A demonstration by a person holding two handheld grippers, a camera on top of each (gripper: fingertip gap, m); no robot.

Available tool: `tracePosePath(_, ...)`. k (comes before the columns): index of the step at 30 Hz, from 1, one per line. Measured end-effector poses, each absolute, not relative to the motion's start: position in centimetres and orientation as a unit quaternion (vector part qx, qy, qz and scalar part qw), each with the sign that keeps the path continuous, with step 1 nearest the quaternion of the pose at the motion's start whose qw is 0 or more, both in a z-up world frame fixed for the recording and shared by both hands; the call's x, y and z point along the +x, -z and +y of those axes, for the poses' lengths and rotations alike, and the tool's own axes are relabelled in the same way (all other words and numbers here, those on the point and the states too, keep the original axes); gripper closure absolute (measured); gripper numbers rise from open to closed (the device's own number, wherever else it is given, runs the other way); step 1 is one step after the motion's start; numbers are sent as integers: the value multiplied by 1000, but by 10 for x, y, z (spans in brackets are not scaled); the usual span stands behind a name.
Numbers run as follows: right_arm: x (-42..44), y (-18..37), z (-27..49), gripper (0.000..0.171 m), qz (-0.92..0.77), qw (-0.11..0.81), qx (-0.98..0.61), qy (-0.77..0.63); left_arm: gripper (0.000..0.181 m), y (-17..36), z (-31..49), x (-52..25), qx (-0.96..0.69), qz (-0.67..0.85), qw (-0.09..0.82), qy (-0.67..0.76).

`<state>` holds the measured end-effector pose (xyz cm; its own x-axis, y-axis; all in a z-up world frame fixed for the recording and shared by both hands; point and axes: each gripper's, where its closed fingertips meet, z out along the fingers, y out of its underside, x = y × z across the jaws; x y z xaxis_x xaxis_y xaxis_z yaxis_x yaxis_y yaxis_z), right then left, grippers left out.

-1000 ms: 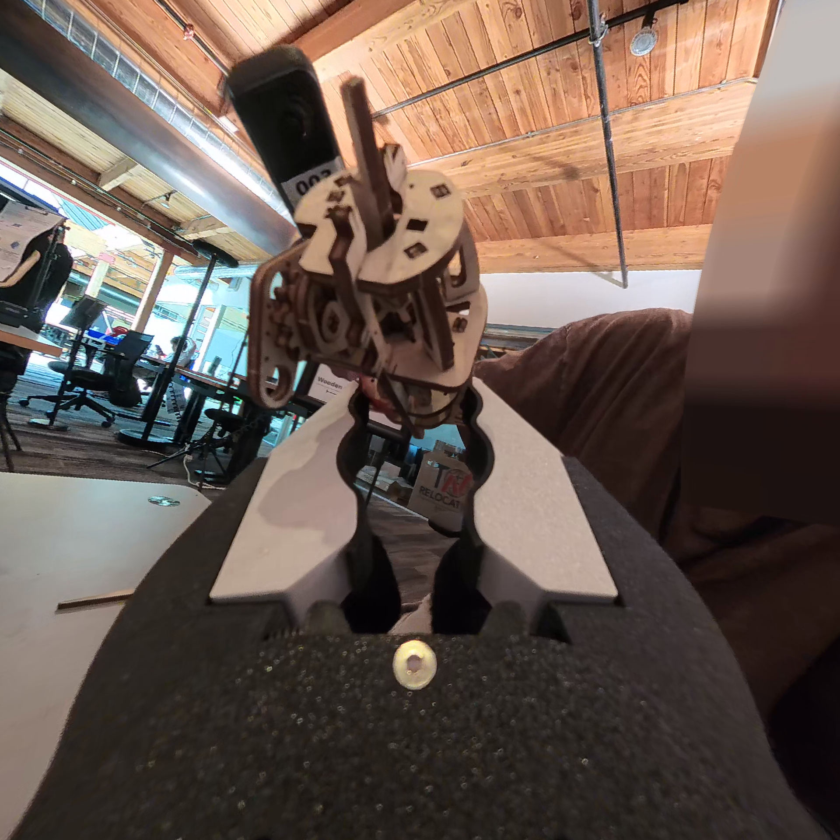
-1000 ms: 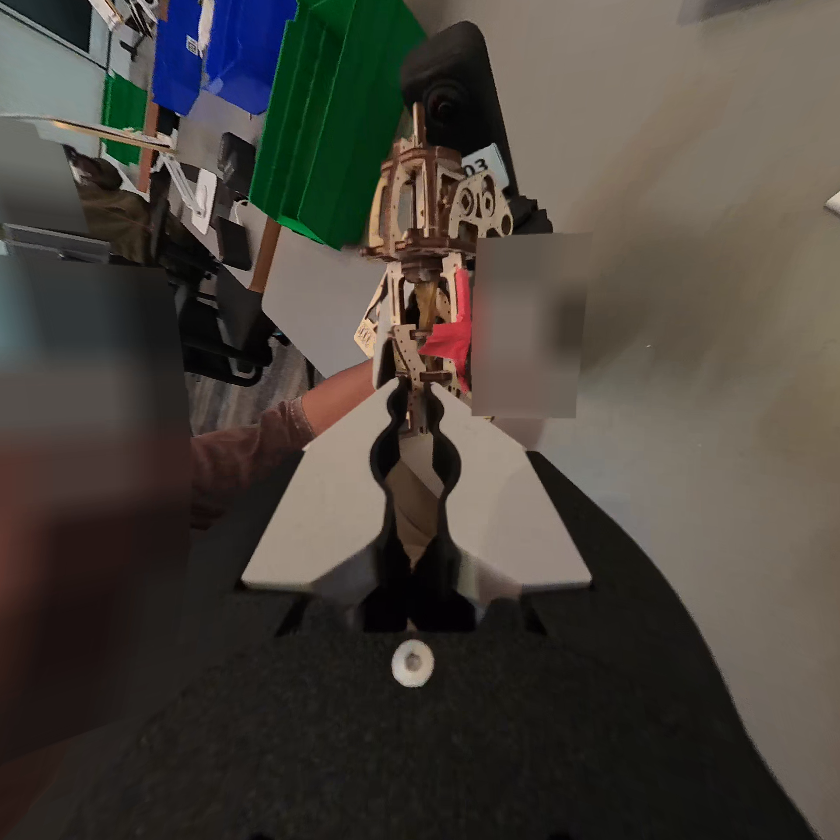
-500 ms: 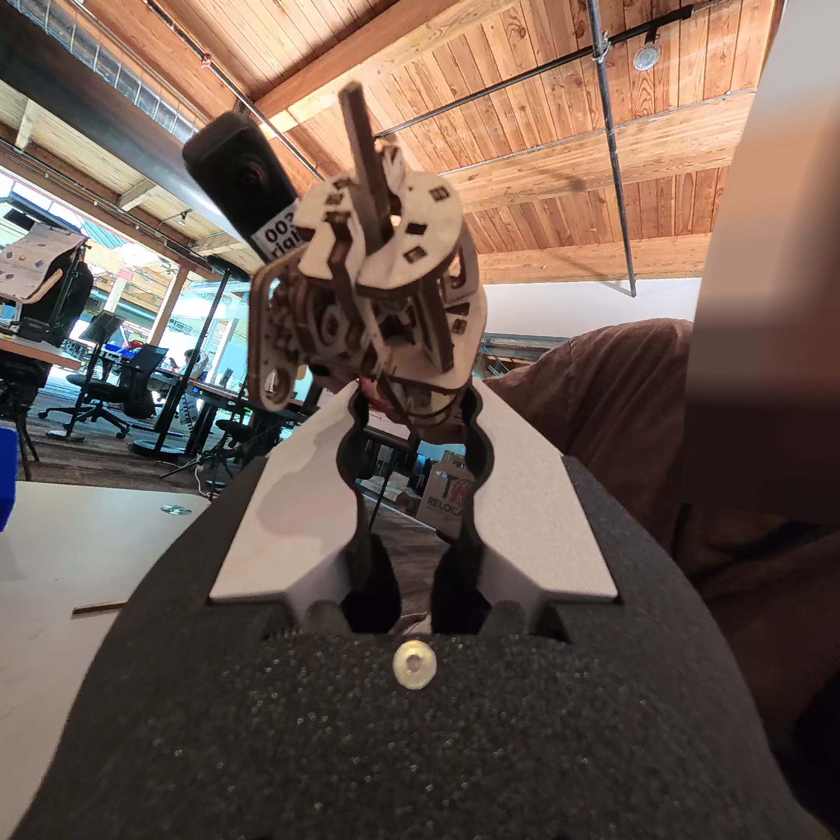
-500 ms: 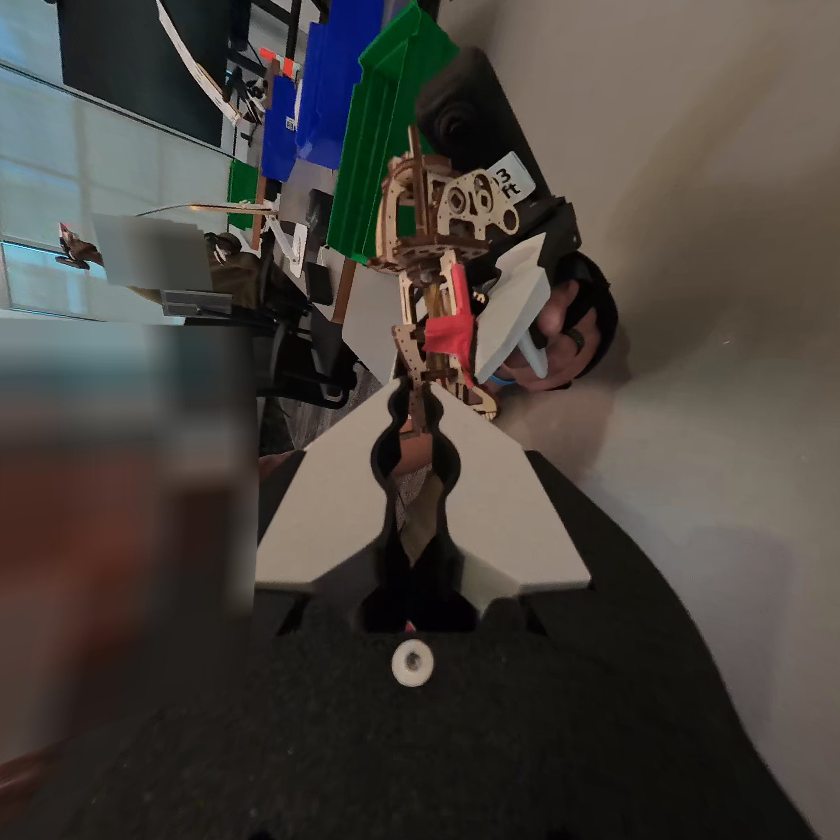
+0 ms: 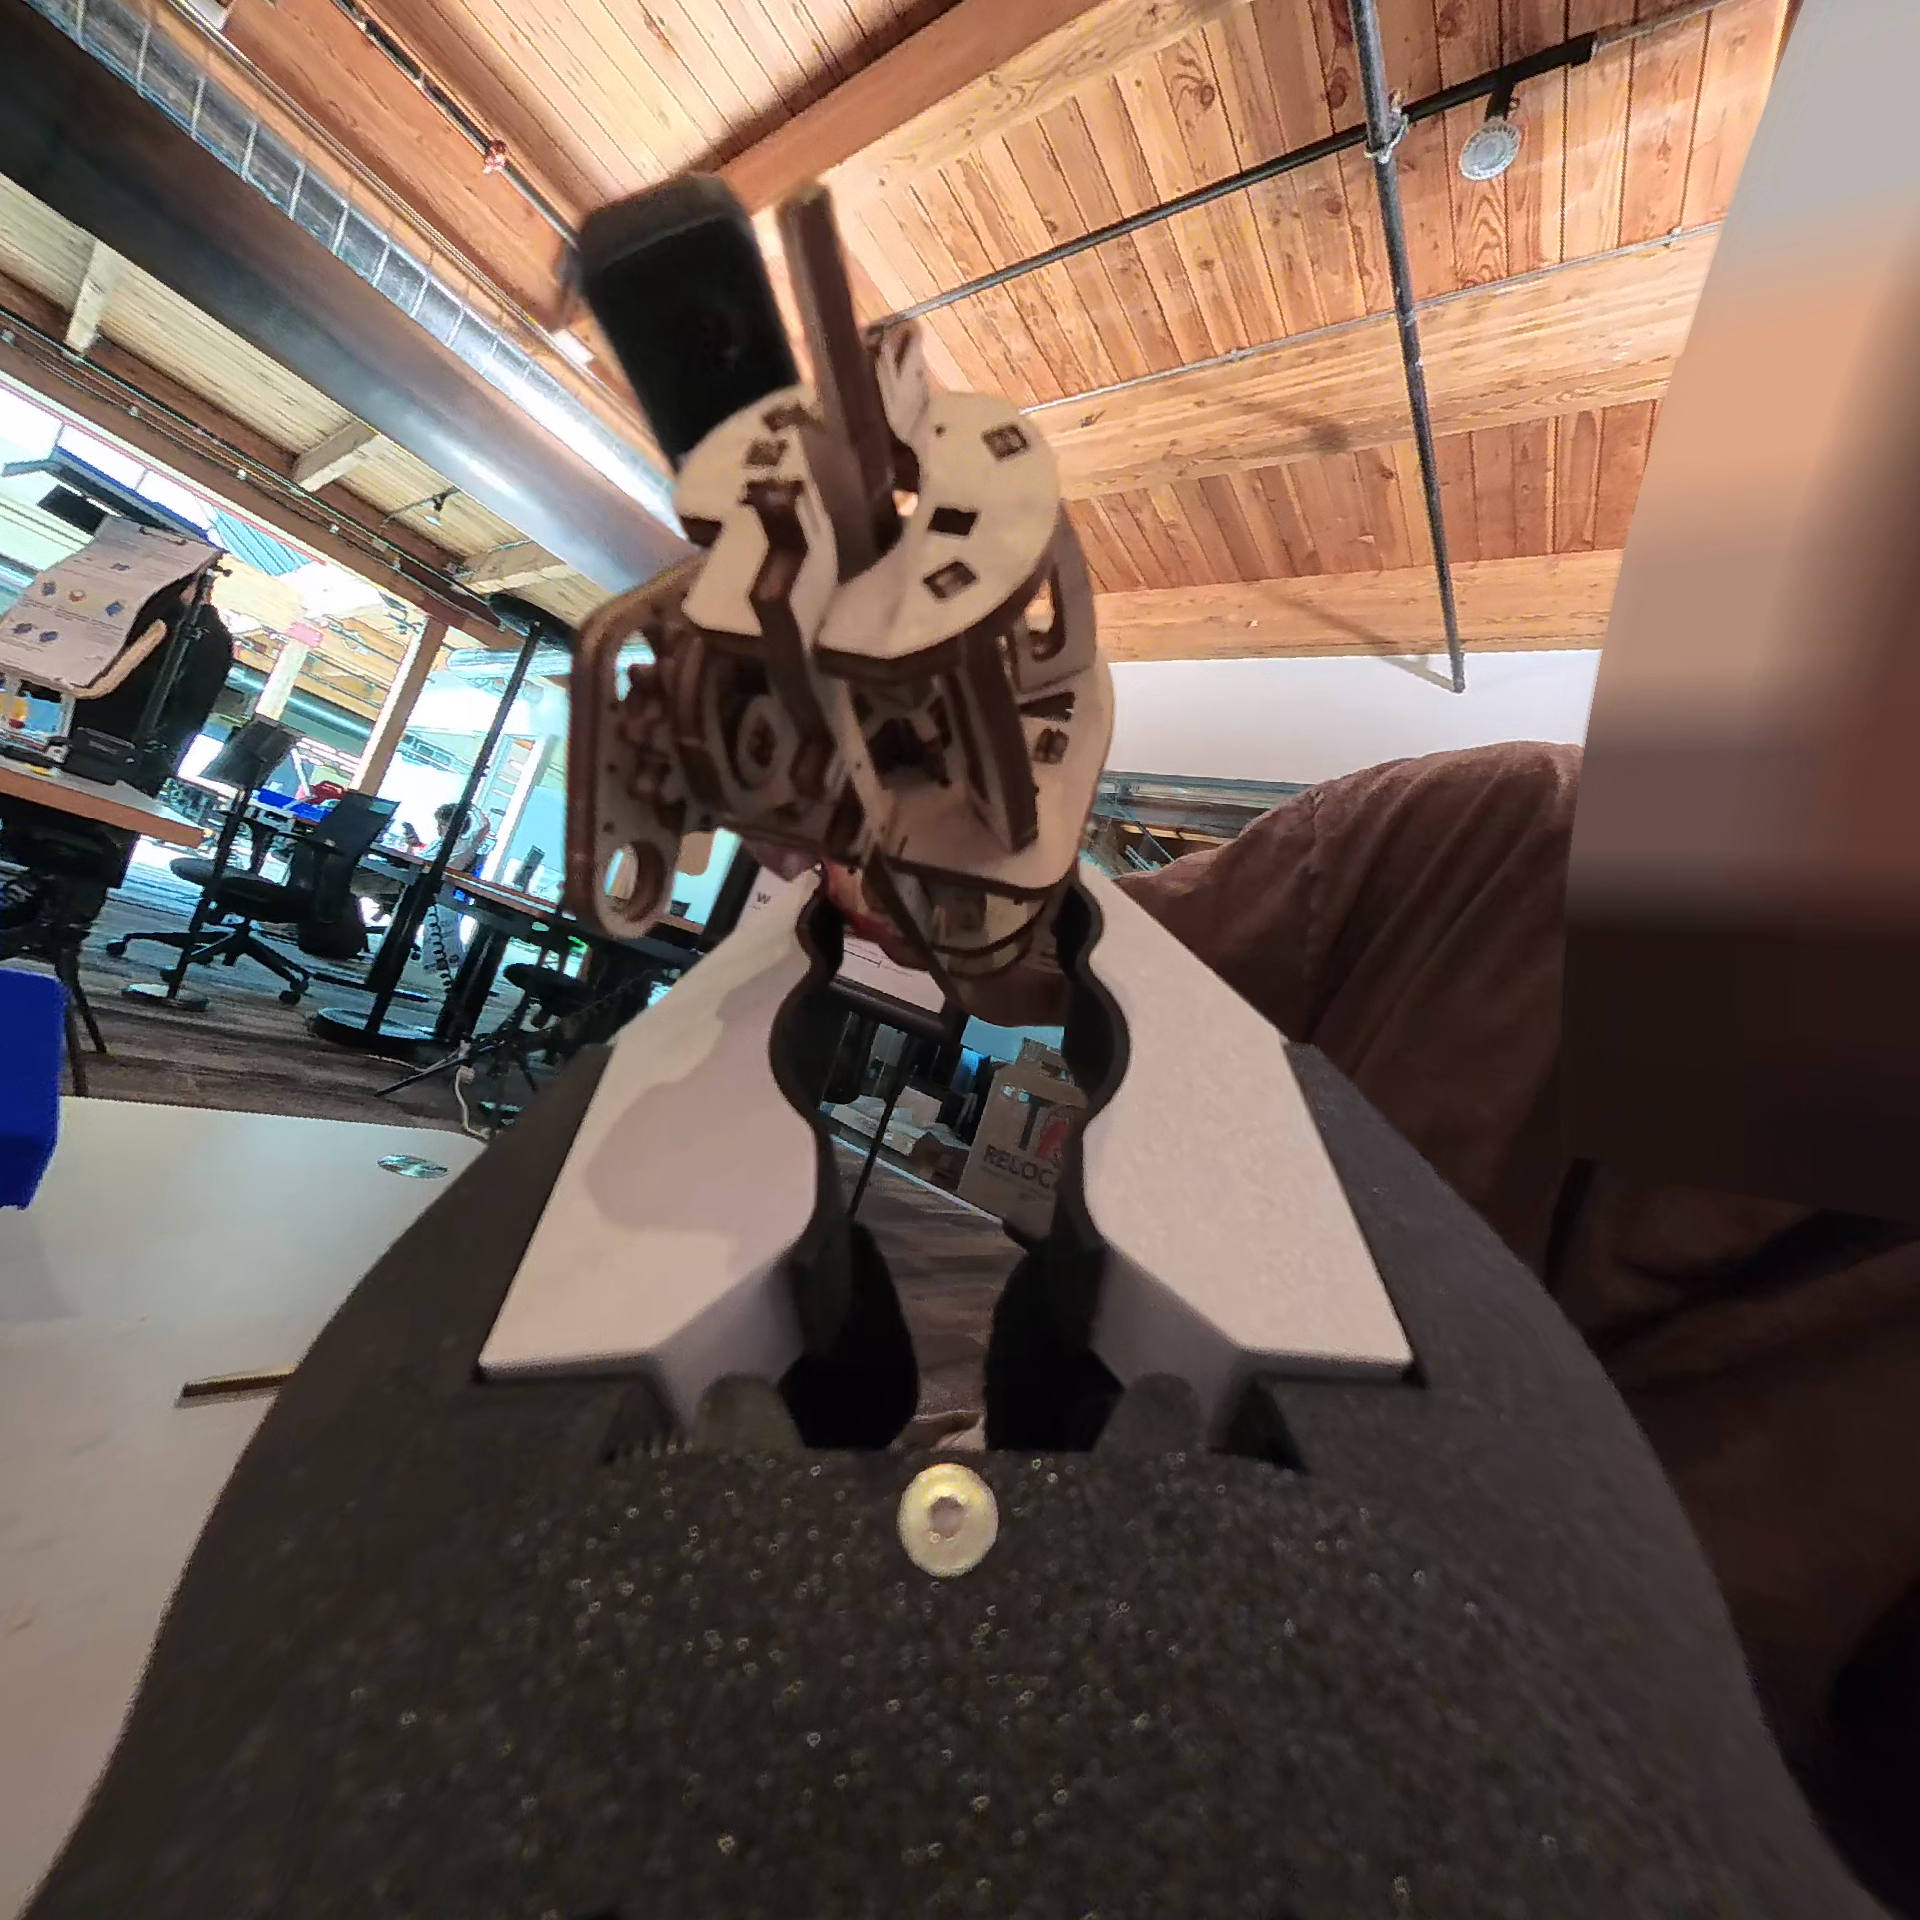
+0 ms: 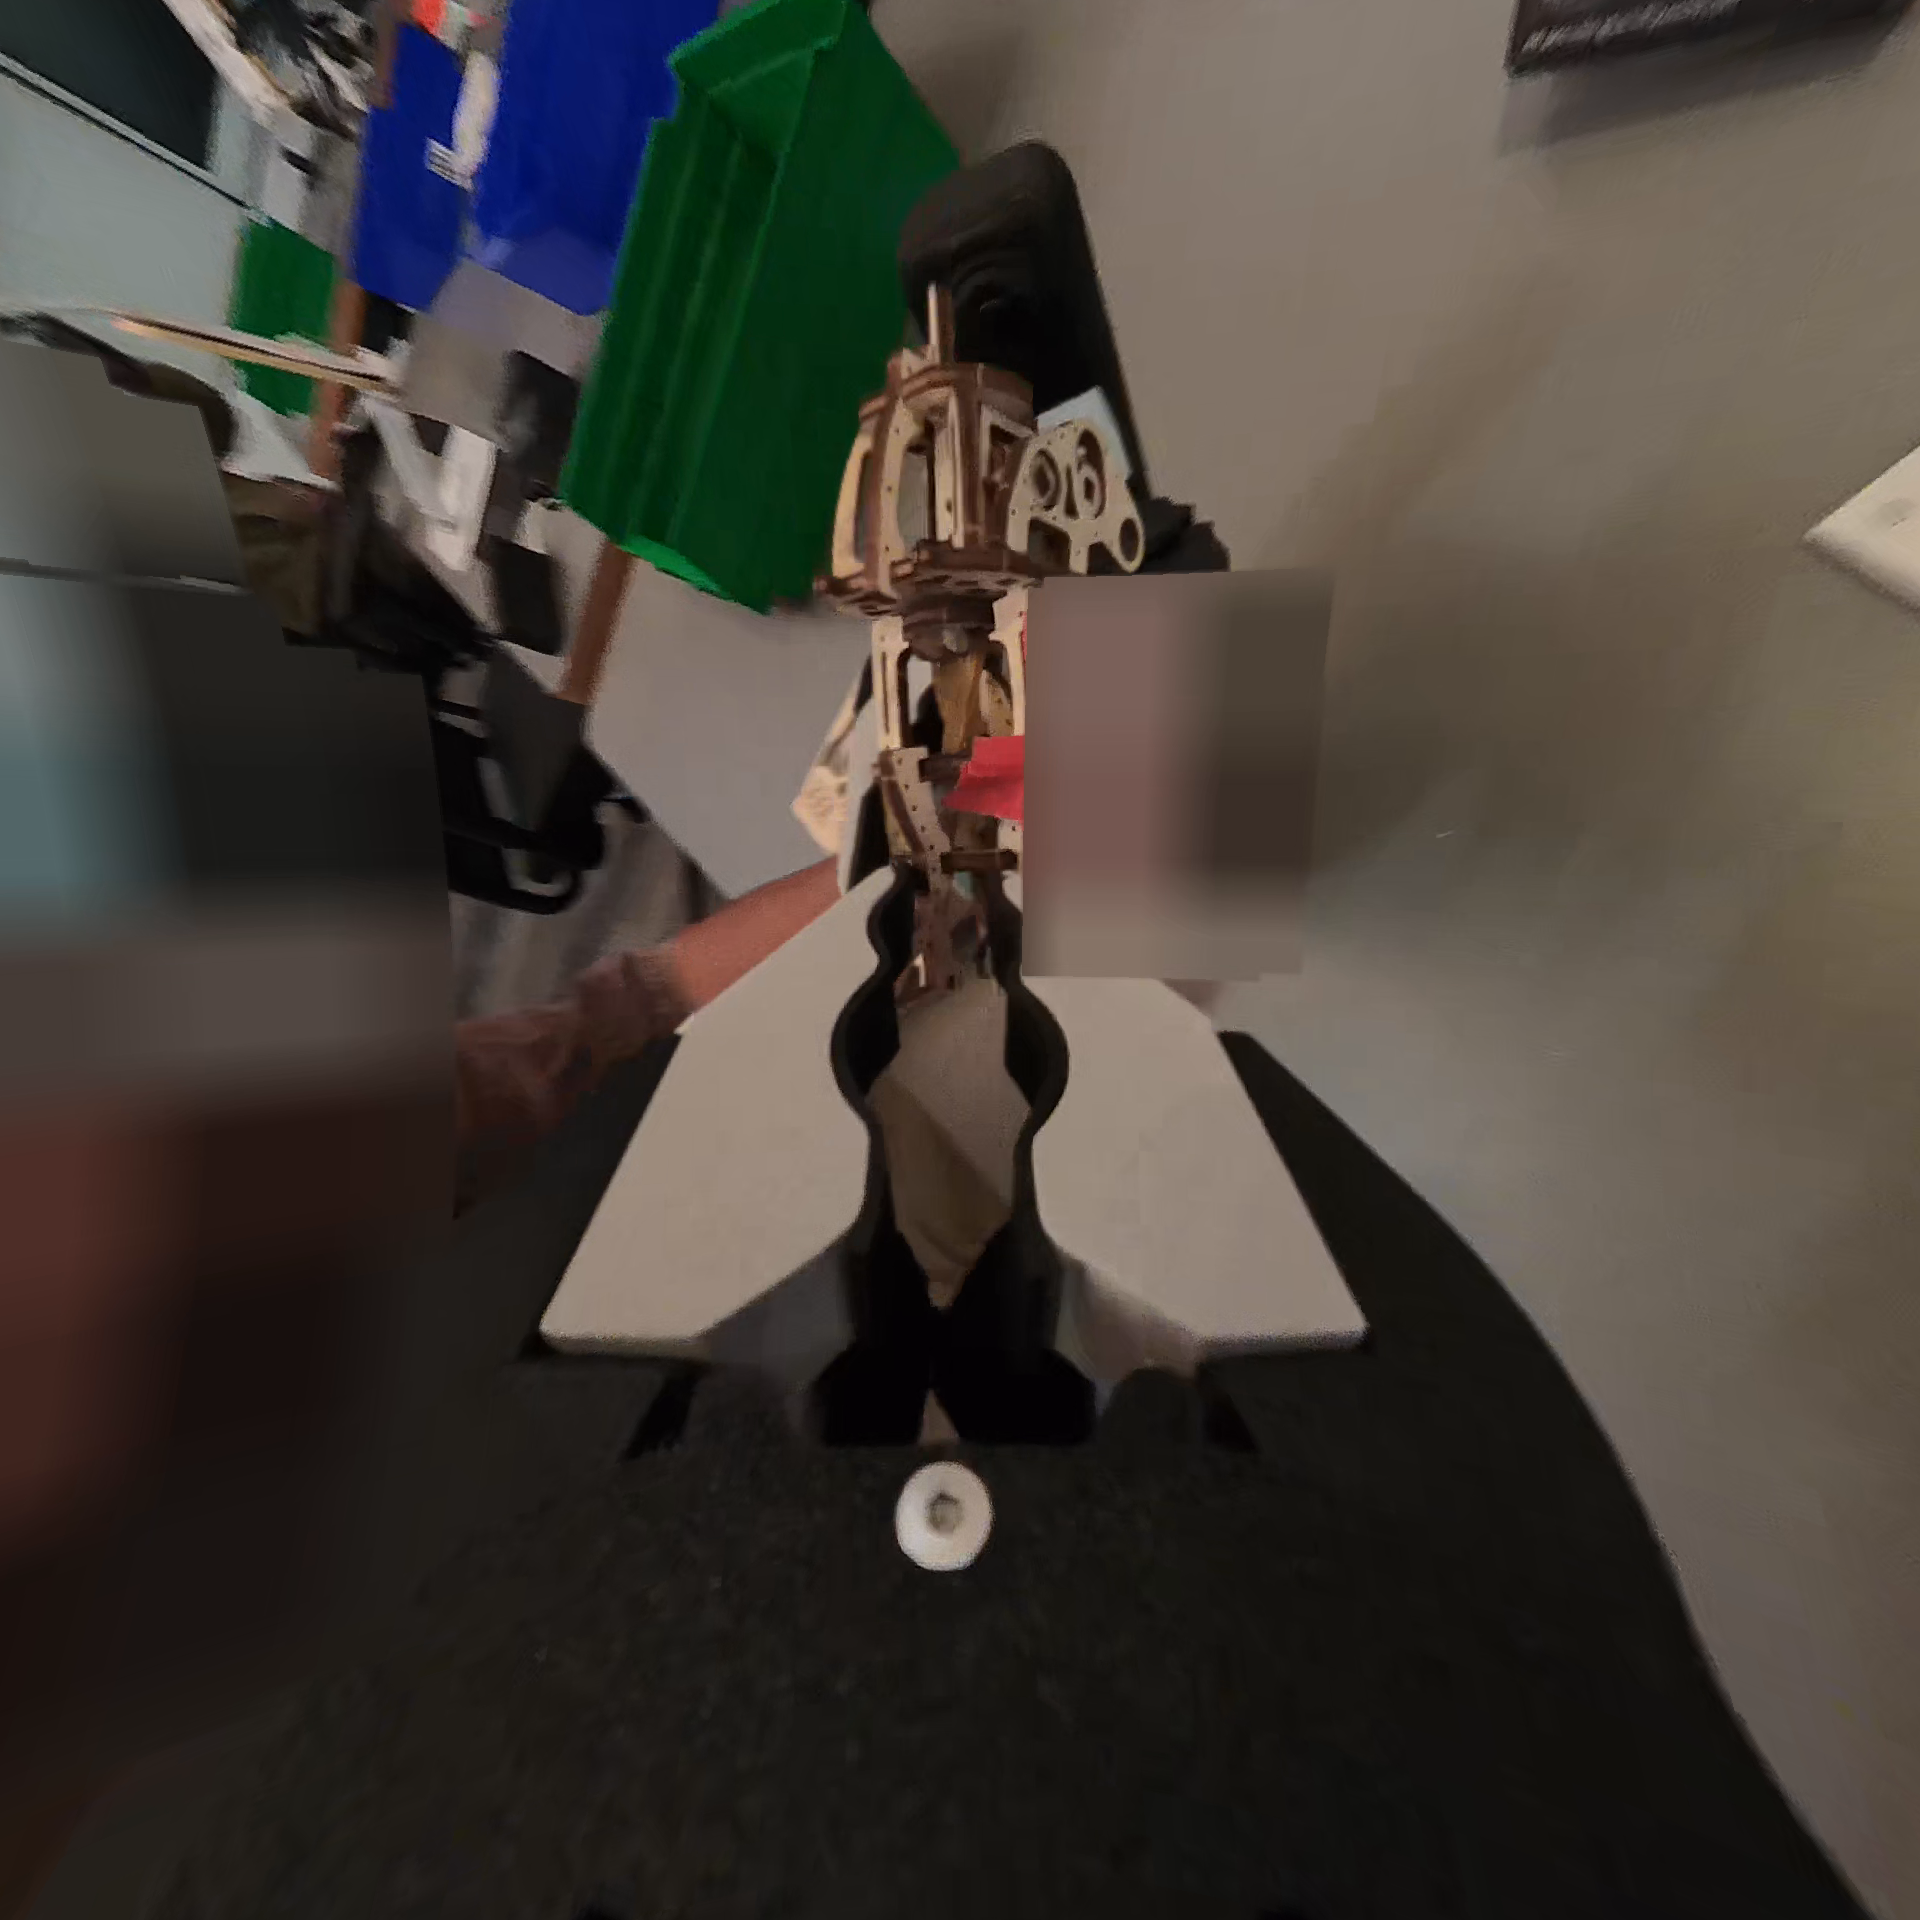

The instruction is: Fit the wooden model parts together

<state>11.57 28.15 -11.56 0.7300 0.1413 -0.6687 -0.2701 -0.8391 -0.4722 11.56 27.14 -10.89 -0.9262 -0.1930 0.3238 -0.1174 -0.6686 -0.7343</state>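
Observation:
Both grippers hold one wooden model, a laser-cut plywood assembly with gears and slotted plates. In the left wrist view the model [image 5: 862,665] rises above my left gripper [image 5: 940,914], whose jaws are shut on its lower end; a dark stick pokes up from its top plate. In the right wrist view the model [image 6: 951,623] stands tall and narrow, with a red piece [image 6: 987,790] on its side, and my right gripper [image 6: 945,935] is shut on its bottom end. The other gripper's black body shows behind the model in both views [image 5: 686,312] [image 6: 997,270].
A white table [image 5: 156,1299] lies at lower left with a thin wooden strip [image 5: 234,1382] on it and a blue bin edge [image 5: 26,1081]. A brown sleeve [image 5: 1382,935] is at right. Green [image 6: 748,343] and blue bins [image 6: 499,156] stand behind the model.
The model stays gripped by both grippers. The other gripper's black body has shifted right behind the model in the left wrist view. The right wrist view has swung, and is blurred with motion.

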Motion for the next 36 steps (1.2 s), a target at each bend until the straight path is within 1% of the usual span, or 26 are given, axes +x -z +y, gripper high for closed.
tracePosePath(1,118,116,282,157,24,291,-895,-339,142,109,272,116,-192,405,22,894)
tracePosePath(4,126,115,285,156,-7,314,-911,-267,143,109,273,118,-197,404,27,893)
tracePosePath(6,129,115,286,160,-30,327,-916,-229,142,110,273,119,-201,406,32,891)
tracePosePath(8,125,114,284,167,-52,328,-918,-215,142,111,273,121,-207,410,35,888)
tracePosePath(10,123,115,284,165,-56,326,-920,-211,142,111,272,121,-207,409,33,888)
tracePosePath(20,119,109,287,163,-39,331,-905,-263,142,109,273,119,-200,405,34,892)
tracePosePath(25,117,104,291,158,-16,334,-879,-339,142,108,272,118,-197,405,30,893)
tracePosePath(28,118,115,292,161,-3,318,-871,-375,142,109,270,118,-198,409,28,891)
tracePosePath(31,122,112,295,166,7,336,-853,-398,143,108,273,119,-200,403,30,893)
tracePosePath(34,139,102,295,163,4,380,-836,-397,142,110,279,121,-214,404,43,888)
tracePosePath(36,158,110,284,160,-2,396,-846,-357,142,110,286,124,-225,397,55,888)
